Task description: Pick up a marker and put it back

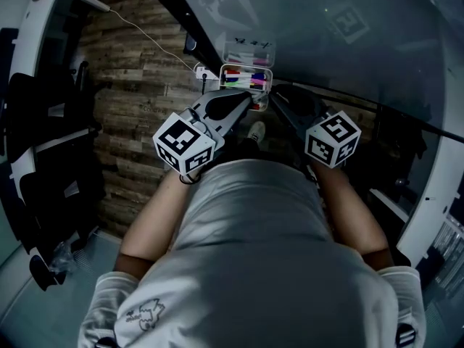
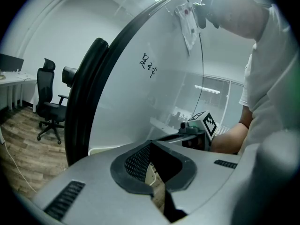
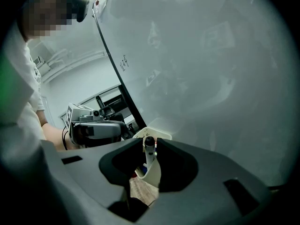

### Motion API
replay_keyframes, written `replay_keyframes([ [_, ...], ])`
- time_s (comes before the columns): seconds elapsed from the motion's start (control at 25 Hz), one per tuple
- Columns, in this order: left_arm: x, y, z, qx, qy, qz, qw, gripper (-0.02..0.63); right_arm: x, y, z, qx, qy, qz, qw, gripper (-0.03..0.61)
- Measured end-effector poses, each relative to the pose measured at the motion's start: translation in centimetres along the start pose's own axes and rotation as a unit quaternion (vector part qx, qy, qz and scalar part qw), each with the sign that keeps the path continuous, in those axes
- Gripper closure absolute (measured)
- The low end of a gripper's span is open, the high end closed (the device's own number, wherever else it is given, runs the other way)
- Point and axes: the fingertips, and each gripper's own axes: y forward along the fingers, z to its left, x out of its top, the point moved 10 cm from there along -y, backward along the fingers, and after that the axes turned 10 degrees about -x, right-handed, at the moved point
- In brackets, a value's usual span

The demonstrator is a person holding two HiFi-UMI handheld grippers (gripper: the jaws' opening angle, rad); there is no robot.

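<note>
A white marker tray (image 1: 247, 68) hangs on the glass board and holds several coloured markers (image 1: 243, 79). Both grippers point at it from below. My right gripper (image 1: 275, 98) is at the tray's right end. In the right gripper view my right gripper (image 3: 149, 144) is shut on a black-capped marker (image 3: 149, 152), which stands upright with its lower end in the tray's white pocket (image 3: 153, 173). My left gripper (image 1: 249, 100) sits just under the tray's left part. In its own view the left gripper (image 2: 151, 143) is shut with nothing between the pads.
The large glass whiteboard (image 1: 333, 27) fills the space ahead, with a dark frame edge (image 2: 84, 93). A wood-plank floor (image 1: 138, 107) lies below, with a white cable (image 1: 148, 35) across it. An office chair (image 2: 49, 102) stands far left. The person's arms and torso fill the near side.
</note>
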Motion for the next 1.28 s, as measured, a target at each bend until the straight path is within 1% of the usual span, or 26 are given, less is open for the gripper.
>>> replay_keyframes([
  [0.6, -0.4, -0.1, -0.4, 0.002, -0.010, -0.006, 0.9999, 0.609, -0.1, -0.1, 0.2, -0.004, -0.012, 0.002, 1.000, 0.502],
  [1.28, 0.5, 0.0, -1.2, 0.000, 0.003, -0.014, 0.9999, 0.609, 1.2, -1.6, 0.4, -0.008, -0.014, -0.023, 1.000, 0.502],
])
